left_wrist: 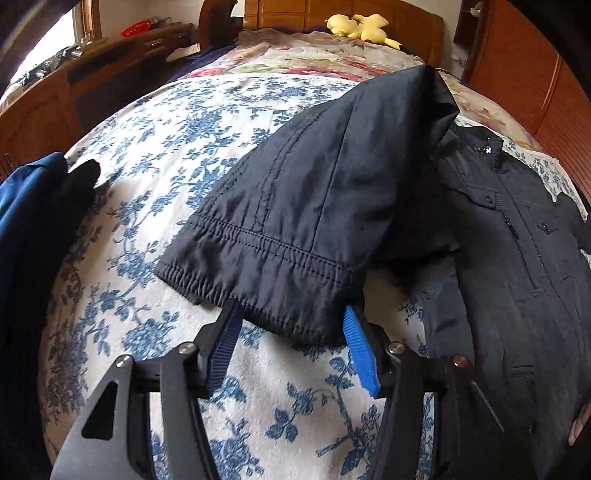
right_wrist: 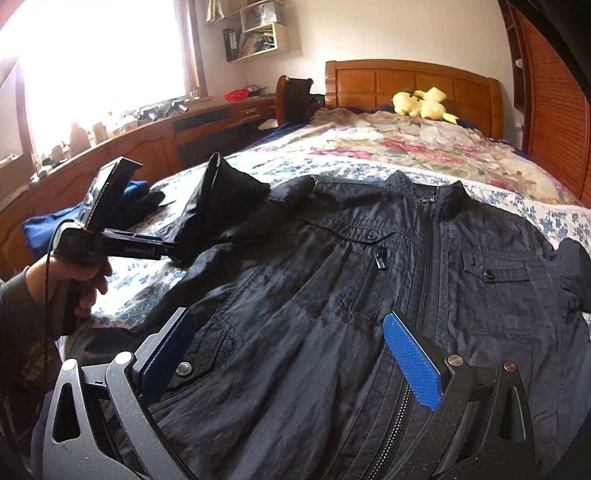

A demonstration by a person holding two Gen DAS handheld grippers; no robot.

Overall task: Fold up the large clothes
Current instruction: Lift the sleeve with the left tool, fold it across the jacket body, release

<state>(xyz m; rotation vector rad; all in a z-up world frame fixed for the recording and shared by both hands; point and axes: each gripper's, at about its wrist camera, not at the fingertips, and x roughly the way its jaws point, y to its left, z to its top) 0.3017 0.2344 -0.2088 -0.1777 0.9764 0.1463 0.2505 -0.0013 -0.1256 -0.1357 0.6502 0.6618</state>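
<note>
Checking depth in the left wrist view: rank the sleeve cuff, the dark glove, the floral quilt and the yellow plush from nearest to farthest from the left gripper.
1. Sleeve cuff: between the jaws of the left gripper.
2. Dark glove: far left on the bed.
3. Floral quilt: up the bed.
4. Yellow plush: by the headboard.

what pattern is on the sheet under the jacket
Blue flowers on white sheet, clearest in the left wrist view.

The left wrist view looks steeply down, close over the jacket (left_wrist: pixel 509 258) sleeve at the bed's (left_wrist: pixel 155 155) left. The right wrist view looks shallower, toward the far headboard (right_wrist: pixel 410 83). Both share jacket and bed.
</note>
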